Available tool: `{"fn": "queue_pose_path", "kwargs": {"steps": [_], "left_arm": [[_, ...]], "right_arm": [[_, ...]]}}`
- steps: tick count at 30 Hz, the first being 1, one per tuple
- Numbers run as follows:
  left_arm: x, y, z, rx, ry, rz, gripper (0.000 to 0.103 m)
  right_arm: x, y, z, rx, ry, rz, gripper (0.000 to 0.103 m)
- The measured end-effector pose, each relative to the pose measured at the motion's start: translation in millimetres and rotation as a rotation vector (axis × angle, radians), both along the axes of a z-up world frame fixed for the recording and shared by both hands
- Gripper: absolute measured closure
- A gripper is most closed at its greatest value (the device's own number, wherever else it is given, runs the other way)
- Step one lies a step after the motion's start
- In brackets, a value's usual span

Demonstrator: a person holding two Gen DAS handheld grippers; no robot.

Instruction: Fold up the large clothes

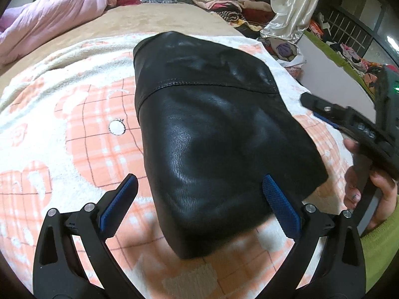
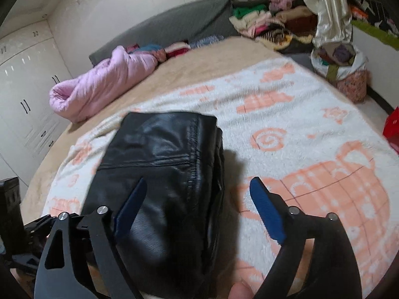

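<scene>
A black leather garment (image 1: 212, 134) lies folded into a compact thick rectangle on a white and orange patterned blanket (image 1: 74, 129) on the bed. It also shows in the right wrist view (image 2: 164, 174). My left gripper (image 1: 199, 182) is open just above the near end of the garment, its jaws spread wide, holding nothing. My right gripper (image 2: 199, 186) is open above the garment's right edge, also empty. The right gripper shows at the right edge of the left wrist view (image 1: 349, 122), held in a hand.
A rolled pink quilt (image 2: 99, 87) lies at the bed's far left. Stacks of folded clothes (image 2: 261, 22) sit at the far right corner. A bag of clothes (image 2: 341, 72) and a red box (image 2: 391, 124) stand beside the bed. White wardrobes (image 2: 22, 94) line the left wall.
</scene>
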State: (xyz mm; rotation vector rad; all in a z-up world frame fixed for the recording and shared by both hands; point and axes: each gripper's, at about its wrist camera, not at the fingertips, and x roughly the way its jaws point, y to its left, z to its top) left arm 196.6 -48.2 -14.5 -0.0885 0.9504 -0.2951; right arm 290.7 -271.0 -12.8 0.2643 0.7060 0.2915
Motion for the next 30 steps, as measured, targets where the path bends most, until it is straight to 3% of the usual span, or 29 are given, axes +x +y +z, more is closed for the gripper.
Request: {"fn": "queue_pose_path", "kwargs": {"steps": [2,14,22,30], "left_arm": [[-5.3,2.6,3.4,-0.003,-0.005,0.000,0.010],[-38.8,16.3,24.3,-0.047,-0.042,0.015,0.010],[-75.4,20.2,27.9,-0.066,-0.087,0.029,0.009],[-113.2,14.8,24.4,-0.025,-0.166,0.059,0.009]], "right_arm": [[-14.9,0.7,8.8,0.001,-0.031,-0.004,0.009],[-87.2,4.0,34.5,-0.022,-0.124,0.007,0.005],[-133.1,15.3,29.2,-0.037,-0.137,0.043,0.004],[-179.2,21.4,14.4,-0.103,-0.186,-0.009,0.004]]}}
